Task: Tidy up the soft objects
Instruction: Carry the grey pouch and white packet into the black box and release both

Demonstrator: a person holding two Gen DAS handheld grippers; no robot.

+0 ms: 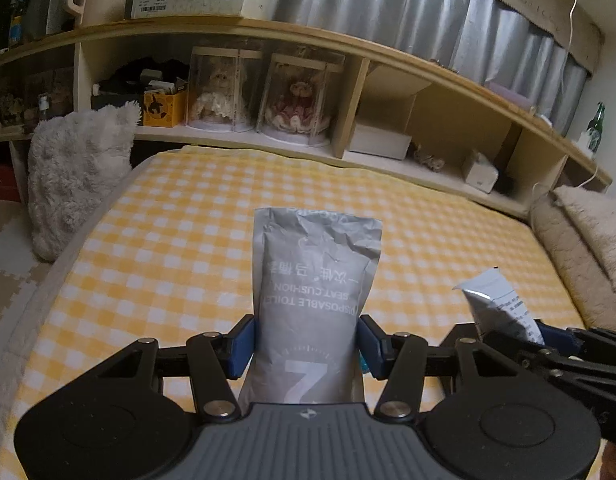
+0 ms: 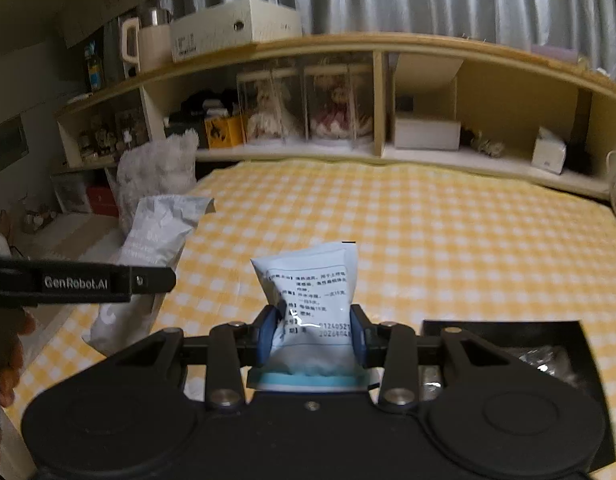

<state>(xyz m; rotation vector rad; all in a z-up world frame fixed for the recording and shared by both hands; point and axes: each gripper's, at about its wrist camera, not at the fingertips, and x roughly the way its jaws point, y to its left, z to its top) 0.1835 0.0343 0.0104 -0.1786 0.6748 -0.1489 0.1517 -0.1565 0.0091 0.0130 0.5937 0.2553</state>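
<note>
We hold one soft pack in each gripper above the bed [image 1: 188, 208]. Our left gripper [image 1: 306, 344] is clenched on the grey pouch [image 1: 314, 280], its blue pads pressing the pouch's sides low down; the pouch's long axis runs straight ahead from the jaws, pointing toward the shelf [image 1: 268, 36]. Our right gripper [image 2: 313, 334] is clamped on the white packet [image 2: 308, 280], which also stands forward out of the jaws, its blue-edged end tucked back toward the camera.

The move to come, as we judge it, turns on the black box [image 2: 564, 344]. It sits on the bed just beside the right gripper, on its right side, so the right hand is the nearer one; the left has to cross over. The box is open and already holds some shiny wrapped things, though we cannot tell what they are. Neither pack is in the box yet.
</note>
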